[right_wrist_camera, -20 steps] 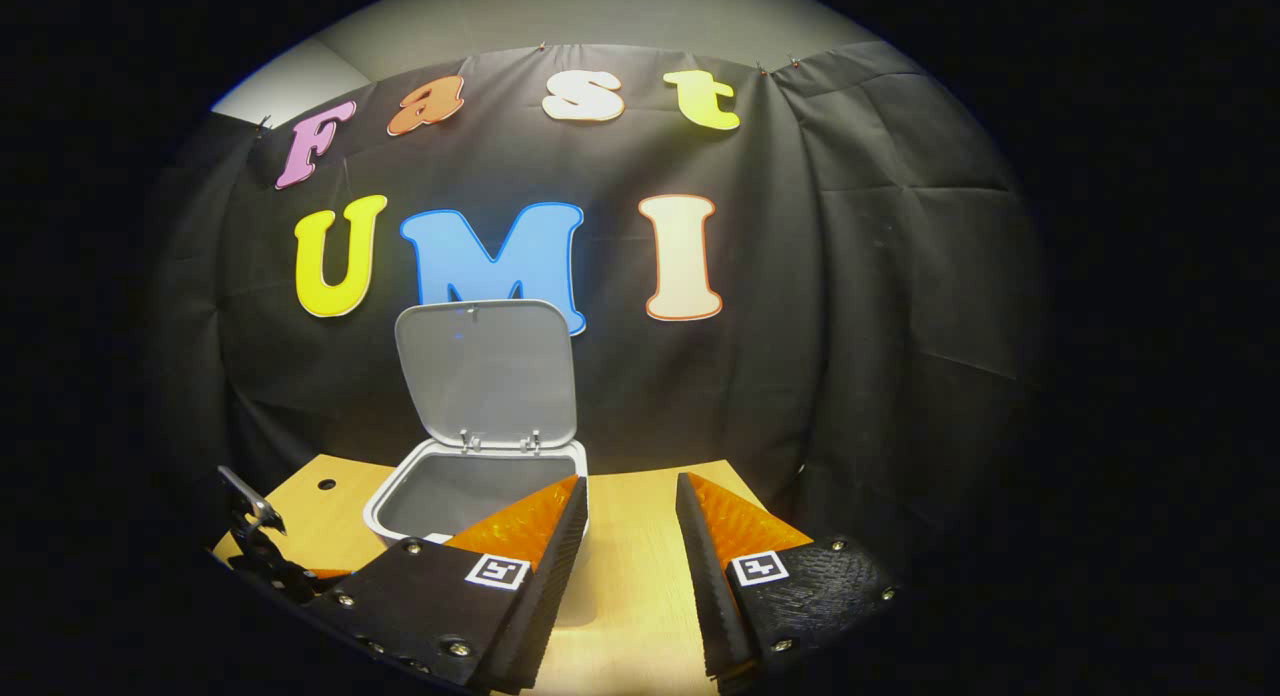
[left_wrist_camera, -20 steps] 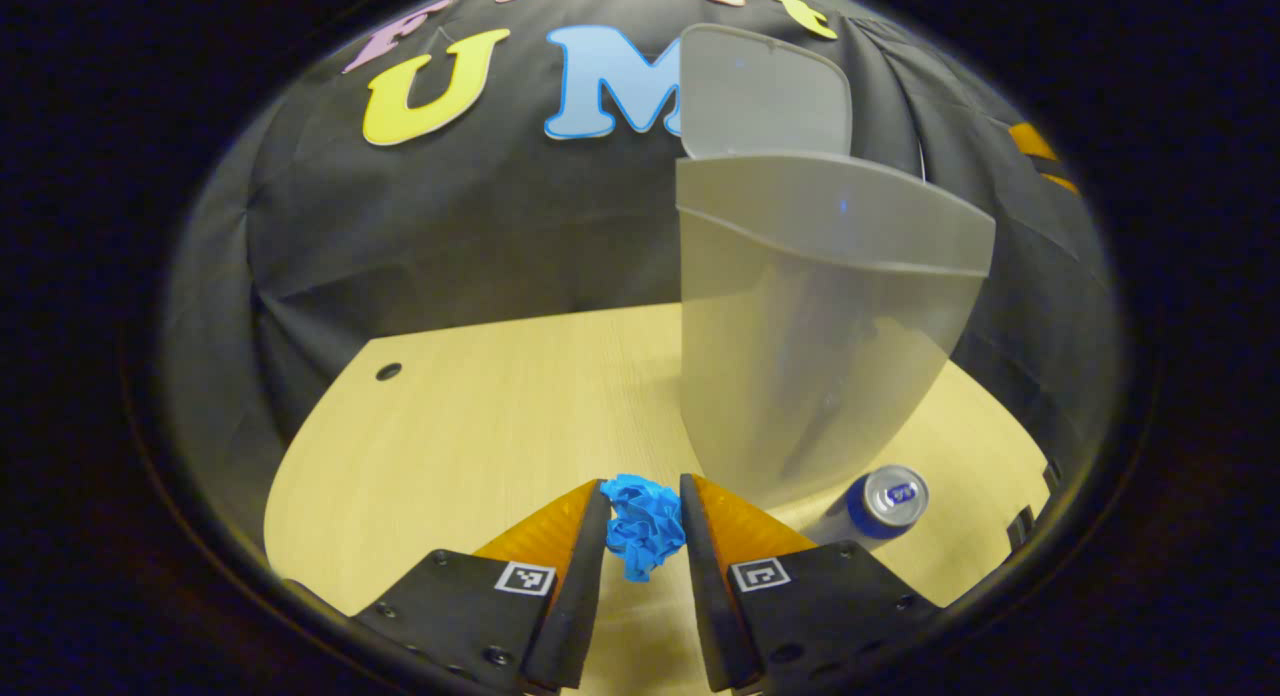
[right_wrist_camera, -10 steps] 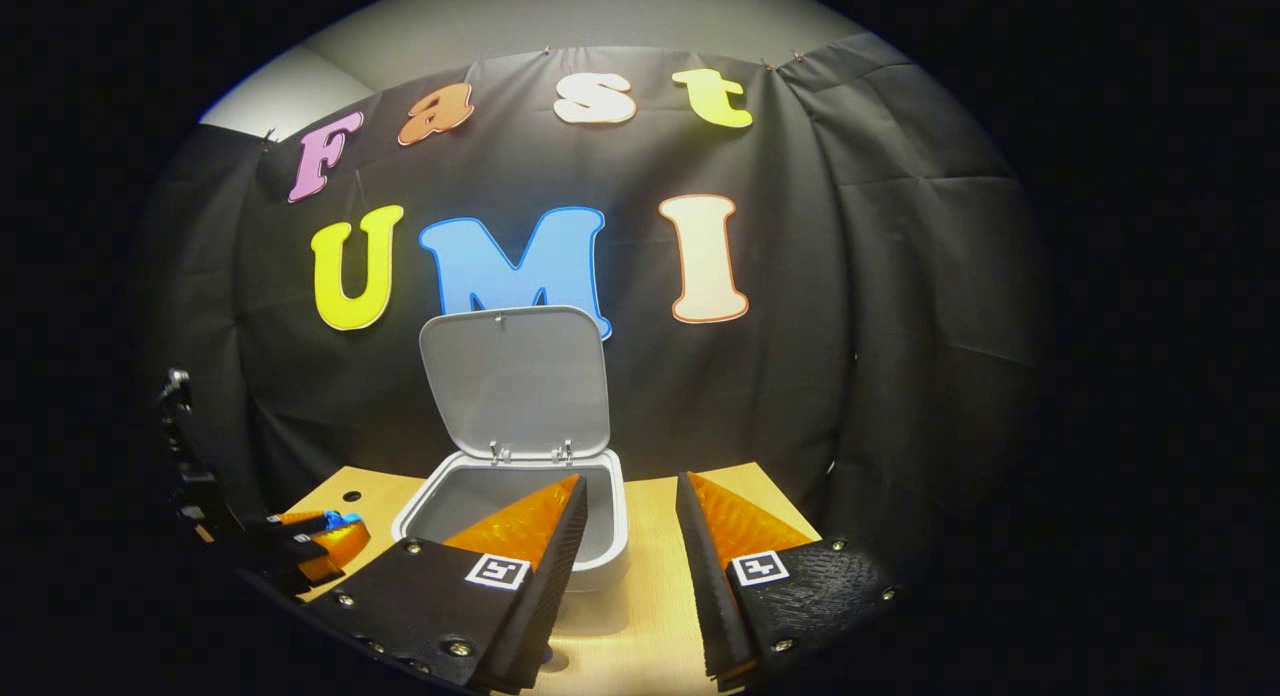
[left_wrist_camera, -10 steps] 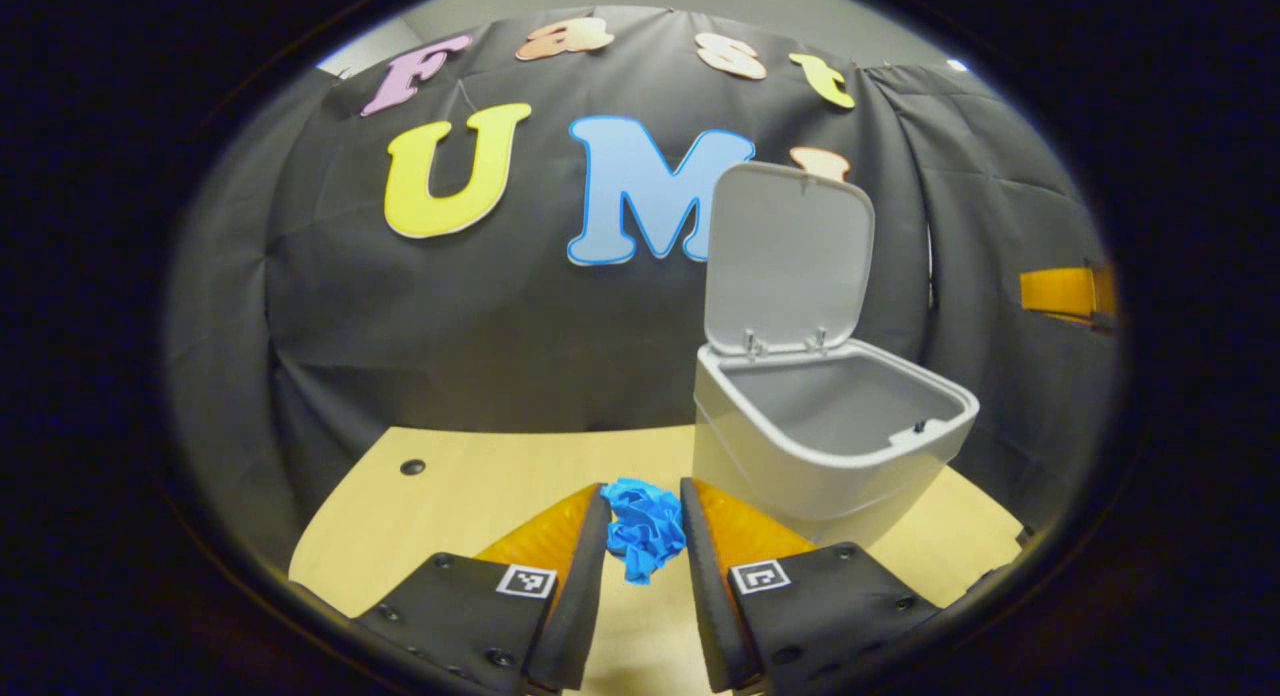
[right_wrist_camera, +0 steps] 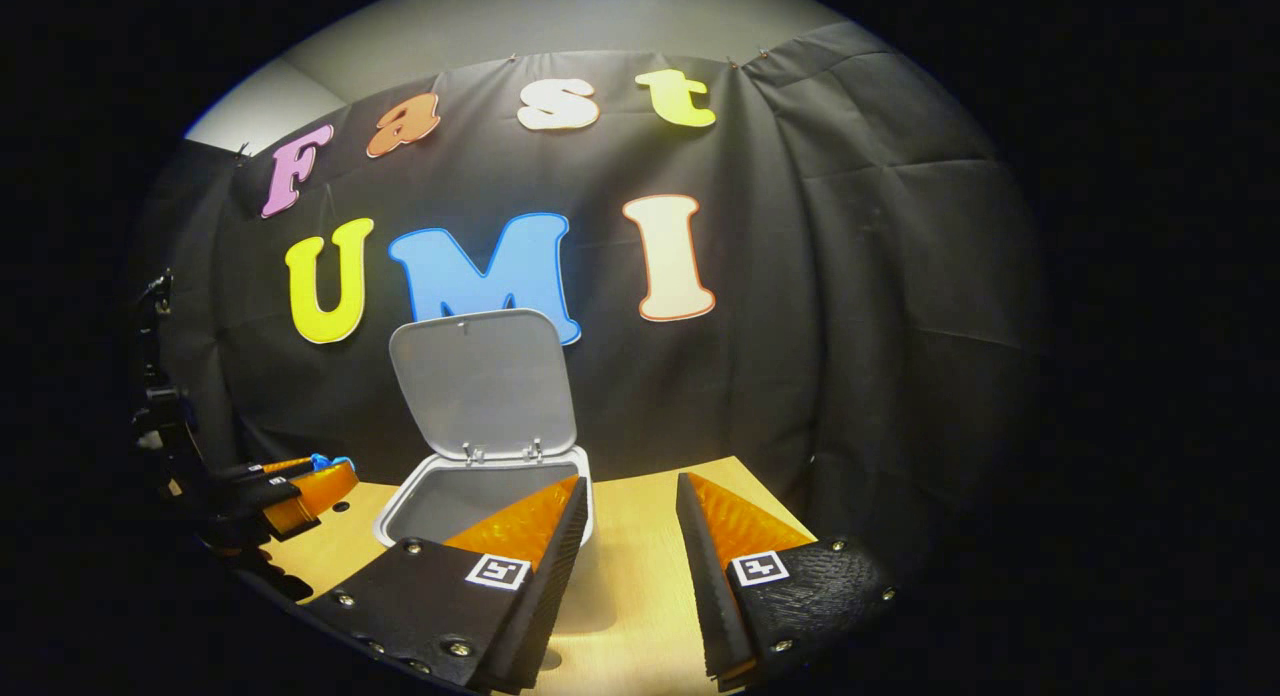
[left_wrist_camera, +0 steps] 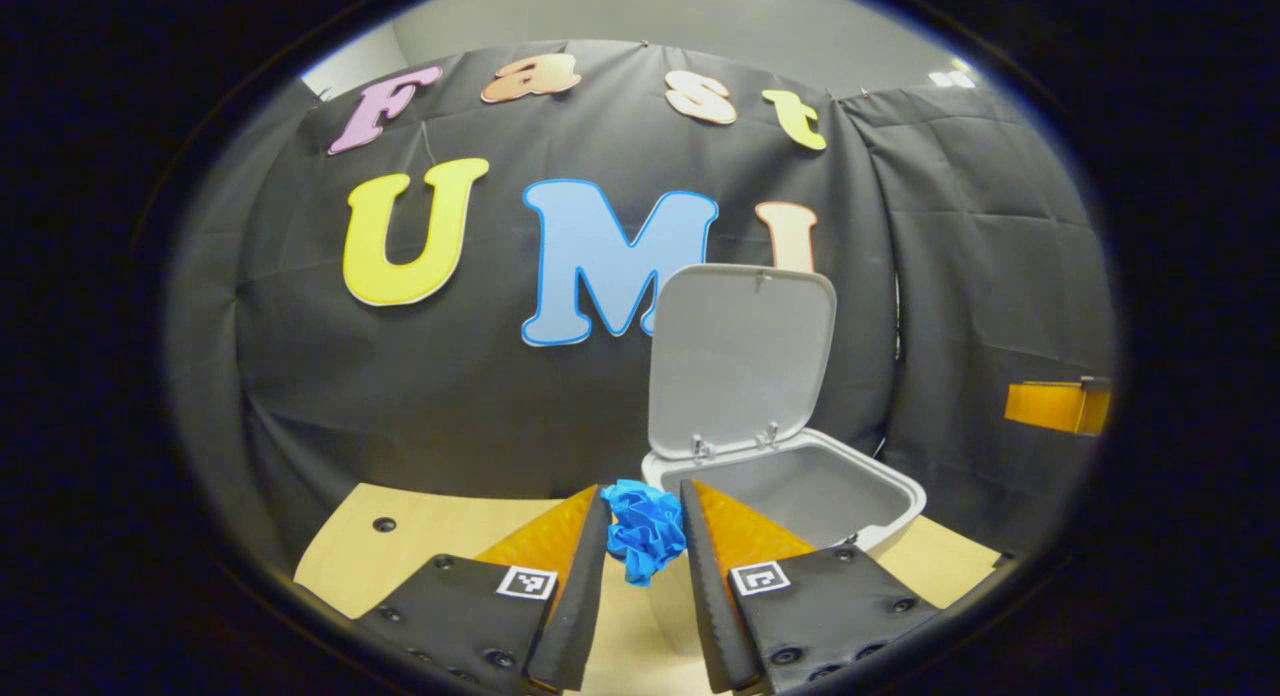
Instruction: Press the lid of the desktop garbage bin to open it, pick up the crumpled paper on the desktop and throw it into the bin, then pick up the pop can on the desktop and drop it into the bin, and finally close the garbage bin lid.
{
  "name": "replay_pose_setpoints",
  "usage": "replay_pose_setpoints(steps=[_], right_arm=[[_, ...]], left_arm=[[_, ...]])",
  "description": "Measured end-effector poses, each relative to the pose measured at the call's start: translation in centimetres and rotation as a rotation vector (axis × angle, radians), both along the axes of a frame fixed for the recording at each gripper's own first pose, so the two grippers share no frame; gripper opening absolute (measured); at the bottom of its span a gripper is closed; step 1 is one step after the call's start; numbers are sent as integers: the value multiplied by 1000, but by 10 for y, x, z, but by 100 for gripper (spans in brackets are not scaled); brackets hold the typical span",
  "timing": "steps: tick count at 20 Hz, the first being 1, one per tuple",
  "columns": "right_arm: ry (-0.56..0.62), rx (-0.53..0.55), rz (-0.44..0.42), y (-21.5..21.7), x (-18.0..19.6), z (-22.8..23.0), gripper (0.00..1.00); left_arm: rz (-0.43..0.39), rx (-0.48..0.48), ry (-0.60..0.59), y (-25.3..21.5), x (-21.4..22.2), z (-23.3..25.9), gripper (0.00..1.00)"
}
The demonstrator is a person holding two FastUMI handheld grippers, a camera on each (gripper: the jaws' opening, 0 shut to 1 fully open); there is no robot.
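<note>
left gripper view: blue crumpled paper (left_wrist_camera: 642, 528) pinched between jaws, off desk.

dim booth lit from above, sharp focus, strong fisheye bending at the edges

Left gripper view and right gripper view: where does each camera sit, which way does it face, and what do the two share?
Left gripper view: rides the left gripper, facing the cloth wall; its jaws grip the crumpled paper beside the open bin.
Right gripper view: rides the right gripper, jaws apart and empty, facing the same wall over the table; the left gripper shows at its left edge.
Shared: the bin, its raised lid, the table.
</note>
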State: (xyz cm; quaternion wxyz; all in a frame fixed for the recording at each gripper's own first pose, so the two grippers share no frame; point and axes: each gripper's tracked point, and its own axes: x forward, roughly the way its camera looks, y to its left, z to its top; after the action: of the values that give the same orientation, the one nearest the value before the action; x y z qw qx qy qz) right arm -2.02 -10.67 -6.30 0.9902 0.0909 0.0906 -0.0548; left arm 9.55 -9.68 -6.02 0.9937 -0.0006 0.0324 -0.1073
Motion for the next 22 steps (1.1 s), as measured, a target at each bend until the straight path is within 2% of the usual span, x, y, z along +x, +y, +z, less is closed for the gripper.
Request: replay_pose_setpoints(steps=[4, 10, 12, 13, 20, 21, 22], right_arm=[[13, 15, -53, -19, -13, -7, 59], [30, 28, -125, -43, -33, -16, 59], [34, 29, -140, -49, -37, -18, 59], [35, 31, -145, -51, -39, -18, 59], [51, 36, -133, -46, -41, -26, 59], [55, 38, -124, -43, -40, -27, 59], [59, 39, -116, -39, -40, -30, 59]], left_arm=[[-67, 23, -37, -36, 10, 18, 49], [-134, 47, -33, -77, 22, 10, 46], [-137, 57, -28, -83, 27, 8, 51], [-142, 60, -29, -86, 27, 7, 62], [-148, 71, -34, -92, 26, 1, 92], [-144, 70, -34, -90, 26, 2, 88], [-139, 70, -33, -88, 25, 4, 88]])
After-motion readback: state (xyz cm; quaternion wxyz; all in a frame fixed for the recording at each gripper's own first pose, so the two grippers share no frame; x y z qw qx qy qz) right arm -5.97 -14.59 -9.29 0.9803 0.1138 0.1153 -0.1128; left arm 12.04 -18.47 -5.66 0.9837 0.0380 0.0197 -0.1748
